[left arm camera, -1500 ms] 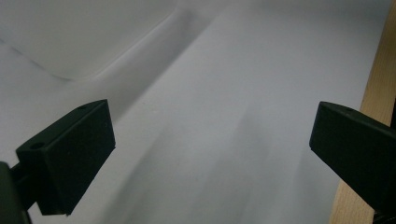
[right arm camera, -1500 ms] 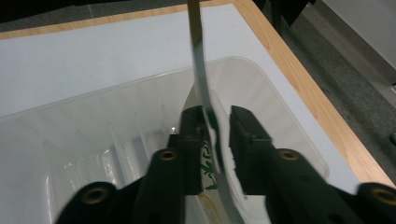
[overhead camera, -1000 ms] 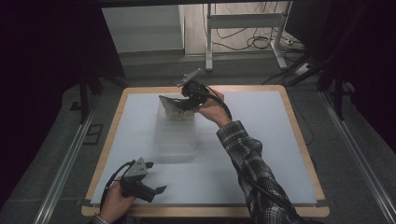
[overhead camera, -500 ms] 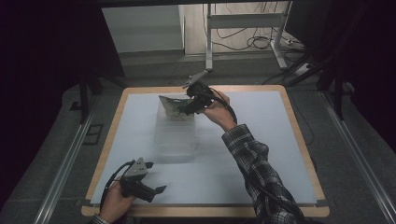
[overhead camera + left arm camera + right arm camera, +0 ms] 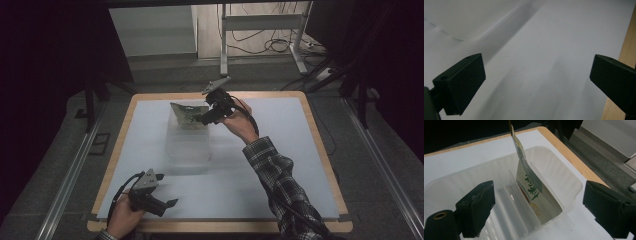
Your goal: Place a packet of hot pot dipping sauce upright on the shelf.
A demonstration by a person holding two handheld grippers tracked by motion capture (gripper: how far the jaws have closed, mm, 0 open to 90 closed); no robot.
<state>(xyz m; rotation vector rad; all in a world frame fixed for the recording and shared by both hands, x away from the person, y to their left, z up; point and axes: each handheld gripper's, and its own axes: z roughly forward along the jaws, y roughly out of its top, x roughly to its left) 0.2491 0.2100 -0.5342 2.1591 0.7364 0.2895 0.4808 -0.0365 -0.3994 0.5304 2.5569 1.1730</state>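
Inside the clear plastic bin [image 5: 499, 202], a flat packet [image 5: 529, 185] with green print stands on its lower edge in the end compartment, the one nearest the far rim of the table. It leans against the thin divider [image 5: 520, 195] on one side, and its top edge rises well above the bin's rim. In the high view the packet [image 5: 189, 114] shows at the far end of the bin [image 5: 187, 142], tilted, with its upper corner pointing away from the person. The other slots between the dividers hold nothing that can be made out.

The right gripper [image 5: 202, 120] hangs just beside the packet at the bin's far end. Its jaws have just been opening and now stand wide apart, with the packet between them in the right gripper view but touched by neither pad. The right hand [image 5: 240, 122] holds it from the right, a checked sleeve [image 5: 280, 175] trailing back toward the near edge.

The bin sits on a pale sheet [image 5: 260, 150] that covers a table [image 5: 310, 120] with a wooden border.

The left gripper [image 5: 167, 204] rests low at the near left corner, well apart from the bin, its jaws spread wide with only the sheet between them.
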